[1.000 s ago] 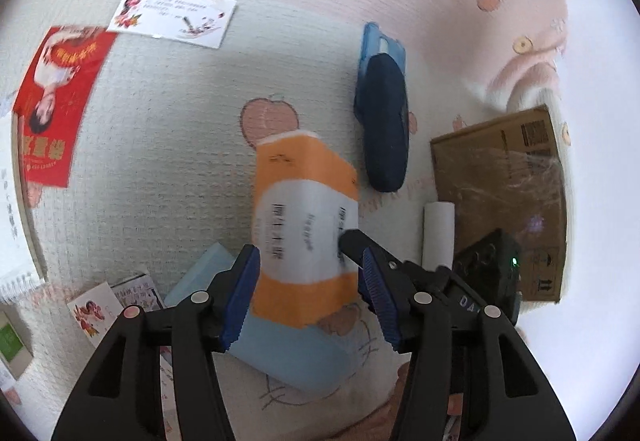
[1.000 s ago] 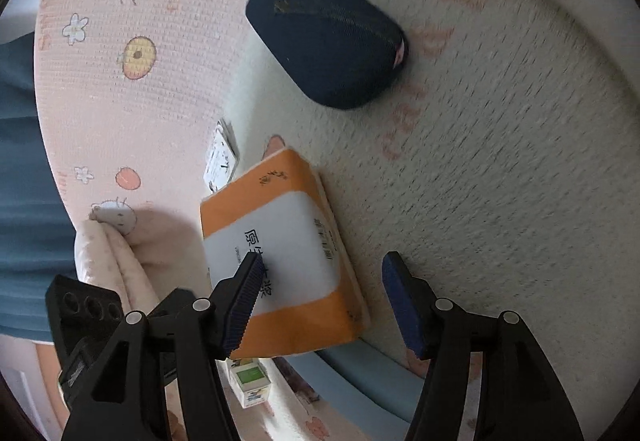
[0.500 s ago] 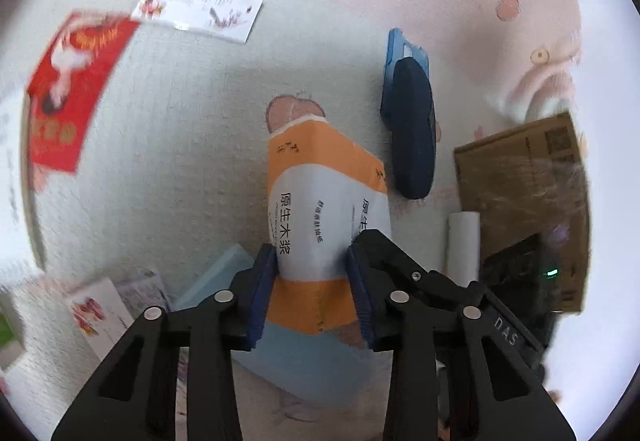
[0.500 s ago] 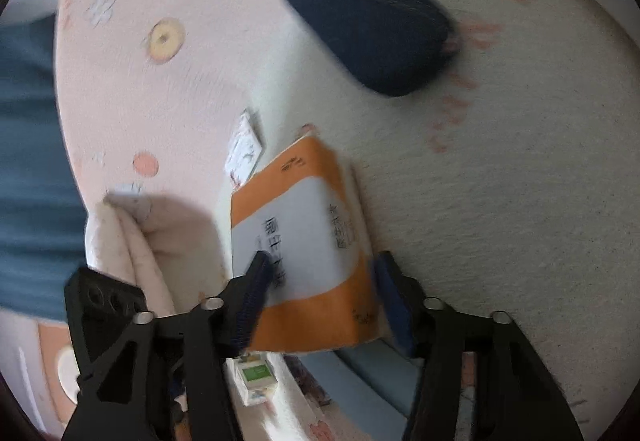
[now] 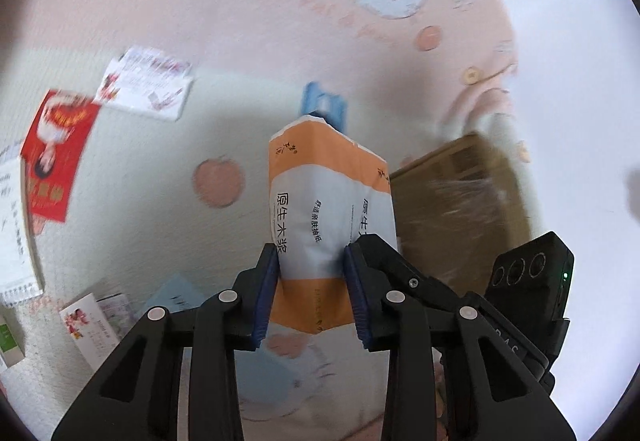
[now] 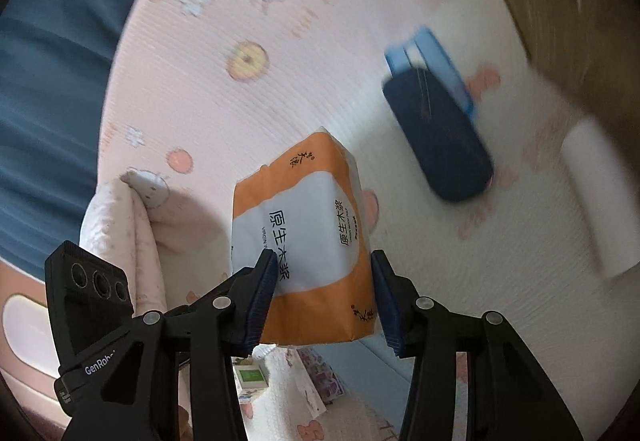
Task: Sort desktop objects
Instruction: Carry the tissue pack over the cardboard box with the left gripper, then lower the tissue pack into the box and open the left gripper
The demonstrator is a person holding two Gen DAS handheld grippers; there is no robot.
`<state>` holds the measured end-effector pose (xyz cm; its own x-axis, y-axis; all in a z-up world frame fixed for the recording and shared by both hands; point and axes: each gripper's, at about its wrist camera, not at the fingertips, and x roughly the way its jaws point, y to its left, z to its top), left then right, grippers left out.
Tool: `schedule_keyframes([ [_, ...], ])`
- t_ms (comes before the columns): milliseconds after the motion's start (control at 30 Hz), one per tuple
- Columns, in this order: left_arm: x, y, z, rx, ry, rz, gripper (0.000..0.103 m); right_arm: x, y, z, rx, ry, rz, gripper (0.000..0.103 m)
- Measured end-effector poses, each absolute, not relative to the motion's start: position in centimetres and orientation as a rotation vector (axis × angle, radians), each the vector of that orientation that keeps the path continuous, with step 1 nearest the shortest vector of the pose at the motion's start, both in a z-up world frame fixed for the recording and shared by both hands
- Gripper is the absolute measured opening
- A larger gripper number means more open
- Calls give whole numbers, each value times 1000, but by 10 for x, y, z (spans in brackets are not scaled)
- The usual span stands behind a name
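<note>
An orange and white tissue pack [image 5: 320, 209] is held up off the mat, and it also shows in the right wrist view [image 6: 308, 241]. My left gripper [image 5: 312, 293] is shut on its near end. My right gripper [image 6: 324, 293] is shut on the same pack, one pad on each side. A dark navy pencil case [image 6: 440, 145] lies on a blue case [image 6: 440, 57] on the mat, beyond and to the right of the pack. In the left wrist view the blue case [image 5: 324, 107] peeks out behind the pack.
A cardboard box [image 5: 460, 201] stands at right. A red leaflet [image 5: 56, 157], a white card [image 5: 148, 85], small cards [image 5: 92, 321] and a light blue sheet [image 5: 176, 297] lie on the mat at left. A white roll [image 6: 600, 193] lies at right.
Both grippers have closed on the tissue pack and lifted it off the light blue sheet. The views have tilted up toward the far side of the mat.
</note>
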<state>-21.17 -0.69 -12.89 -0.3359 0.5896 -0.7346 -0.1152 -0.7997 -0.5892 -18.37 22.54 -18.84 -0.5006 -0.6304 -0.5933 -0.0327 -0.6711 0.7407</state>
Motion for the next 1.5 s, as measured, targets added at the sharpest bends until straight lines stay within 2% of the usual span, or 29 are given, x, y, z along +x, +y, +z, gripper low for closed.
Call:
schedule_keyframes([
  [267, -217, 55, -68, -1274, -616, 2128, 37, -175, 276, -108, 1118, -944, -2392, 45],
  [567, -223, 160, -37, -1188, -585, 2006, 37, -165, 374, -59, 1049, -905, -2542, 45],
  [900, -234, 248, -62, -1324, -613, 1868, 37, -176, 462, -73, 1233, -845, -2553, 45],
  [1233, -237, 262, -76, -1449, -540, 1846, 37, -197, 489, -101, 1347, -840, -2390, 45],
  [1333, -238, 262, -76, -1466, -506, 1851, 39, -201, 486, -103, 1374, -804, -2411, 48],
  [1433, -236, 265, -72, -1497, -448, 1840, 41, -209, 484, -104, 1508, -682, -2513, 61],
  [1500, -237, 265, -70, -1505, -441, 1826, 44, -210, 487, -108, 1553, -662, -2527, 61],
])
